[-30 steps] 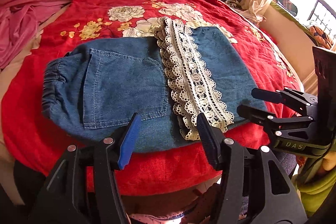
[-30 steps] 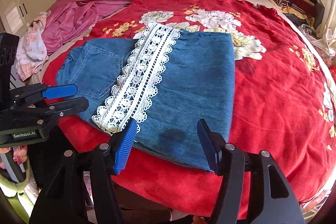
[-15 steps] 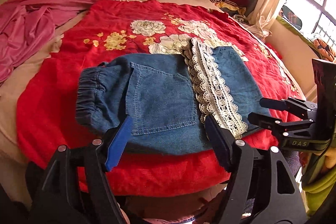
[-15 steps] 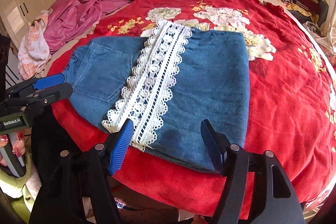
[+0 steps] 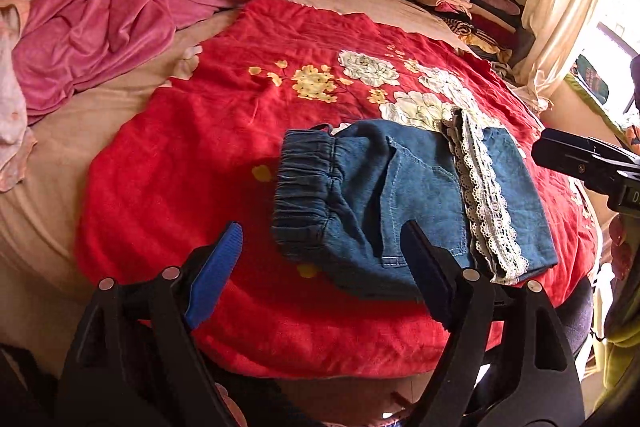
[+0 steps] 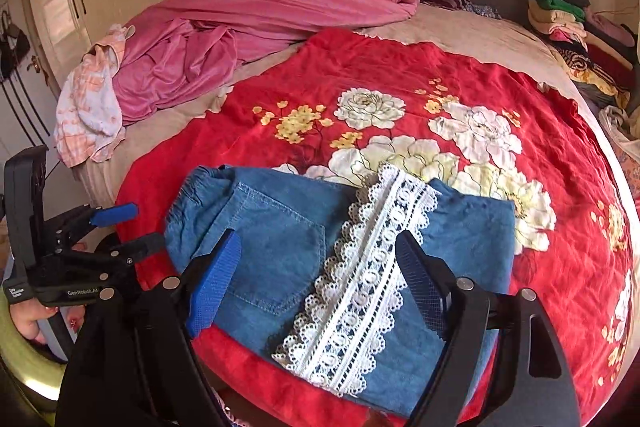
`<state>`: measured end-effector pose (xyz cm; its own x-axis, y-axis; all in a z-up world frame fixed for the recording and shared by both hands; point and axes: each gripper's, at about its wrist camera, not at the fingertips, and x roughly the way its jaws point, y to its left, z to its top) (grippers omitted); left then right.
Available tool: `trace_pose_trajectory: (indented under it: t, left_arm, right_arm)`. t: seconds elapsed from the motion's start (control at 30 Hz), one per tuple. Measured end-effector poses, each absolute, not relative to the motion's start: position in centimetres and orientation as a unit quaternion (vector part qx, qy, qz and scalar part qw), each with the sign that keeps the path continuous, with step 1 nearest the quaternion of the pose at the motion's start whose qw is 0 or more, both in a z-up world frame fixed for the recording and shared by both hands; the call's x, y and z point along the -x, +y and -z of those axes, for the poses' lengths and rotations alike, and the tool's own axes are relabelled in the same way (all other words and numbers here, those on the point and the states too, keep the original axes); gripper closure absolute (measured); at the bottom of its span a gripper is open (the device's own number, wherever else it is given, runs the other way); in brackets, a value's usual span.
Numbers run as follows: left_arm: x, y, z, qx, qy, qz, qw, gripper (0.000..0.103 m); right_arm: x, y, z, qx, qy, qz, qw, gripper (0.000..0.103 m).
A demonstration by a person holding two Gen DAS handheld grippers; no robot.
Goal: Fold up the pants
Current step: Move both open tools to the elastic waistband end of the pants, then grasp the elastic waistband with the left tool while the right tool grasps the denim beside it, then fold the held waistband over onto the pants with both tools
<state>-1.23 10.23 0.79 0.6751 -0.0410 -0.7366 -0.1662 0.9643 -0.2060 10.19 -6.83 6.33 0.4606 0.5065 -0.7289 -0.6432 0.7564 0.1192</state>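
Both grippers, left gripper (image 5: 320, 269) and right gripper (image 6: 318, 277), have backed off, jaws wide open, holding nothing. The pants (image 6: 288, 247) lie folded on the red blanket (image 6: 400, 75) just ahead, so folding looks nearly done.

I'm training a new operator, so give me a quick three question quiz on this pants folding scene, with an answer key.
1. True or false: the left gripper is shut on the denim pants.
2. Which lies across the pants? A) a white lace strip B) a brown belt C) a green towel
3. Fill in: the pants lie on a ____ floral blanket.

Key: 1 false, both it and the right gripper are open and empty; 2 A; 3 red.
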Motion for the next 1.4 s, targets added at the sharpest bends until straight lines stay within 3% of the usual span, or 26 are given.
trace_pose_trajectory:
  t: [0.37,0.5,0.7,0.73,0.77,0.83,0.93,1.1,1.2,1.4]
  left_arm:
    - [0.1,12.4,3.2,0.224,0.426,0.000,0.877,0.028]
    - [-0.5,11.8,4.5,0.247,0.435,0.018,0.866,0.051]
    - [-0.7,11.9,5.5,0.253,0.435,0.015,0.864,0.057]
    - [-0.6,11.9,5.5,0.253,0.435,0.014,0.864,0.057]
    - [-0.7,11.9,5.5,0.254,0.435,0.012,0.864,0.057]
    - [-0.7,11.9,5.4,0.254,0.437,0.011,0.863,0.056]
    - [-0.9,12.3,4.8,0.270,0.428,0.018,0.863,0.042]
    - [-2.8,10.5,2.5,0.264,0.415,0.052,0.869,0.042]
    - [-4.3,8.6,0.8,0.283,0.411,0.092,0.862,0.054]
    - [-6.2,3.1,-2.0,0.283,0.402,0.142,0.859,0.058]
  right_arm:
    - [-14.4,2.6,-3.0,0.129,0.449,-0.402,0.787,0.024]
    - [-14.3,5.5,-1.6,0.149,0.459,-0.449,0.752,0.024]
    - [-14.8,9.2,1.5,0.179,0.489,-0.481,0.705,0.024]
    - [-14.9,9.6,2.3,0.182,0.492,-0.485,0.700,0.028]
    - [-14.9,9.9,2.9,0.185,0.494,-0.489,0.695,0.045]
    - [-14.9,9.7,3.3,0.176,0.490,-0.493,0.697,0.056]
    - [-15.4,7.2,1.2,0.115,0.466,-0.520,0.707,0.069]
    - [-16.5,0.8,-3.0,0.032,0.417,-0.554,0.720,0.072]
    - [-17.4,-3.2,-5.0,0.010,0.394,-0.545,0.740,0.072]
    - [-19.4,-10.4,-6.5,-0.015,0.369,-0.525,0.767,0.072]
